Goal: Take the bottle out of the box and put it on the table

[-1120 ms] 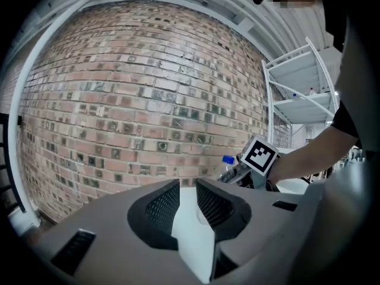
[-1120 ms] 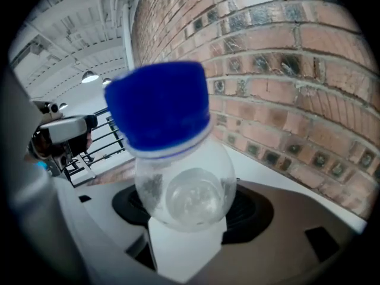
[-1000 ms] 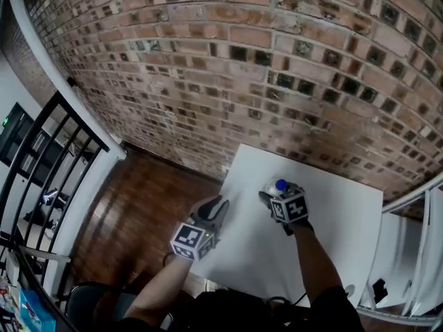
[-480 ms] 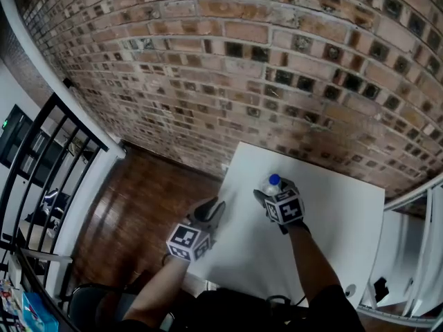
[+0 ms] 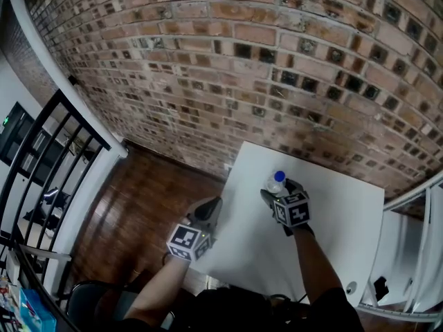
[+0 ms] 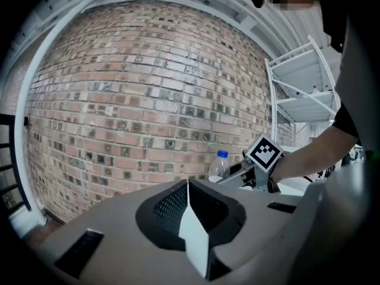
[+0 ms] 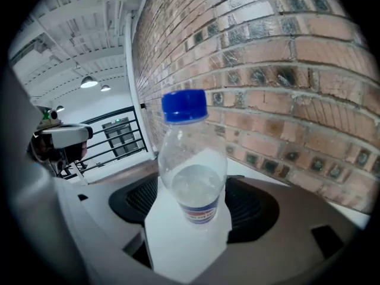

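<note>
A clear bottle (image 5: 276,182) with a blue cap stands upright on the white table (image 5: 339,213), close to the brick wall. My right gripper (image 5: 279,194) reaches down around it. In the right gripper view the bottle (image 7: 193,177) stands between the spread jaws of the right gripper (image 7: 189,202), which are opening, and the pads do not press it. My left gripper (image 5: 210,209) hovers at the table's left edge with its jaws closing on nothing. In the left gripper view the tips of the left gripper (image 6: 188,186) meet, and the bottle (image 6: 219,166) shows ahead to the right. No box is in view.
A brick wall (image 5: 242,61) rises just behind the table. To the left lie a wooden floor (image 5: 145,206) and a black railing (image 5: 55,158). A white shelf unit (image 5: 415,254) stands at the right. A person's arms hold both grippers.
The left gripper's fingers, spread apart a second ago, have come together. The right gripper stays around the bottle with its jaws a little wider. The bottle has not moved on the table.
</note>
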`<move>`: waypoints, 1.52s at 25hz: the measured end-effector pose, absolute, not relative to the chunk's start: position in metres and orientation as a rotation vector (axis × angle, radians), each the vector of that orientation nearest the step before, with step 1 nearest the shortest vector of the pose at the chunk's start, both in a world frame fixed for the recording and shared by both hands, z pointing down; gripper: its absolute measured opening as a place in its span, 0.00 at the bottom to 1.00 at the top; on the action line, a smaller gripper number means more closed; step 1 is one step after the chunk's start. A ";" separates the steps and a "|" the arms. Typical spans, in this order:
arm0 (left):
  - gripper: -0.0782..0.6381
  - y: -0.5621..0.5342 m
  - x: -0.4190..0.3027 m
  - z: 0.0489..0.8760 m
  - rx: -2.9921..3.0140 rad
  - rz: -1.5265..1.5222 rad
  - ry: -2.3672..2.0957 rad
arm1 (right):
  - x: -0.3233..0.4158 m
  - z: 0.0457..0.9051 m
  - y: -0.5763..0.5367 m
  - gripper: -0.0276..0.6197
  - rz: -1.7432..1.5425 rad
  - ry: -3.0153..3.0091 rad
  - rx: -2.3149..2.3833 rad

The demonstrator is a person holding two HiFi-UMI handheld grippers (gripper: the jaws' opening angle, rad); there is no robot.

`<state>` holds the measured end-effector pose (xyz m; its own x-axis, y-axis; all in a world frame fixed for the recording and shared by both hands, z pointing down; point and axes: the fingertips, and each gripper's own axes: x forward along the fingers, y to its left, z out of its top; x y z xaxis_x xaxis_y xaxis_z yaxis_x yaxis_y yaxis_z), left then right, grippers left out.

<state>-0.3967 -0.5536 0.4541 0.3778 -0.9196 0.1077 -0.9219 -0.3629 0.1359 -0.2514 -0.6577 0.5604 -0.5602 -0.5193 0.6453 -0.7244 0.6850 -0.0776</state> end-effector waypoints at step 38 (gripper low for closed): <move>0.11 -0.413 -0.320 0.336 2.616 -0.429 -1.594 | -0.005 0.348 -0.368 0.05 0.244 -2.601 1.823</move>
